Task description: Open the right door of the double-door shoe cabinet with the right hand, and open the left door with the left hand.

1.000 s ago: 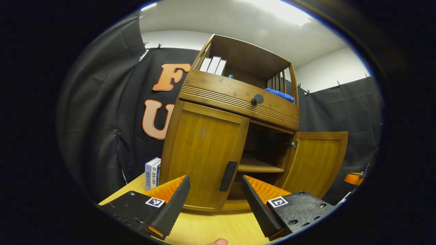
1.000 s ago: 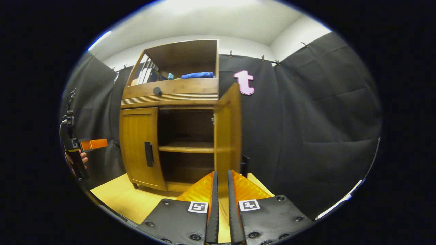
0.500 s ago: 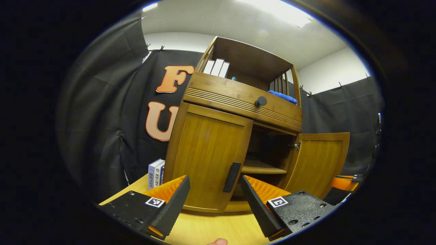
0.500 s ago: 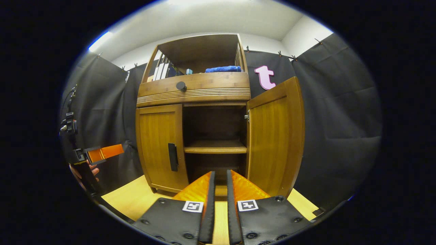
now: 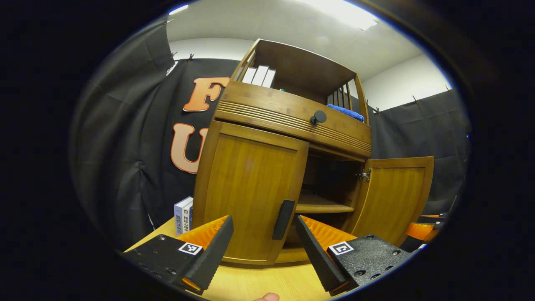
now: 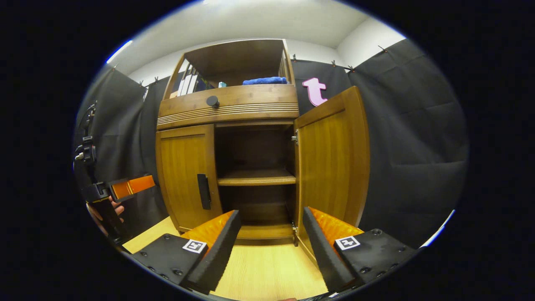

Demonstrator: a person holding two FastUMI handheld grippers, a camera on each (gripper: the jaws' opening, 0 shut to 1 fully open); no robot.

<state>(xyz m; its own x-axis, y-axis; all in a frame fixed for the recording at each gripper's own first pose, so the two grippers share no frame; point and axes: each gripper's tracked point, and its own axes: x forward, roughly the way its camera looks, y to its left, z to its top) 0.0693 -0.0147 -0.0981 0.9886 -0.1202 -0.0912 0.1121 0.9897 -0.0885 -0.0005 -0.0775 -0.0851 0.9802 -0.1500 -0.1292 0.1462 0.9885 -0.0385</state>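
Left gripper view. The left gripper (image 5: pixel 263 246) is held low over the wooden tabletop (image 5: pixel 259 284) and aimed slightly upward at the shoe cabinet (image 5: pixel 288 121), its fingers spread wide with nothing between them. The closed left door (image 5: pixel 246 188) is seen straight ahead of the fingers, and its dark vertical handle (image 5: pixel 283 213) lies above the gap between the fingertips, nearer the right-hand one, not touched by either. A fingertip of the holding hand (image 5: pixel 267 297) is visible at the lower edge. Beyond the right finger, the right door (image 5: pixel 393 196) stands swung open, exposing the inner shelf (image 5: pixel 322 205). Compared with half a second ago, the cabinet is seen slightly larger and the handle has stayed just above the gap.

Right gripper view. The right gripper (image 6: pixel 271 246) is held level, facing the open compartment, with its fingers now parted wide and empty; half a second ago they were nearly closed. The open right door (image 6: pixel 330 163) is seen just above the right-hand finger, free of both fingers. Far to the left of the fingers, the left gripper (image 6: pixel 125 188) and the hand (image 6: pixel 102 211) holding it are seen short of the left door (image 6: pixel 186 175), slightly closer to it than before.
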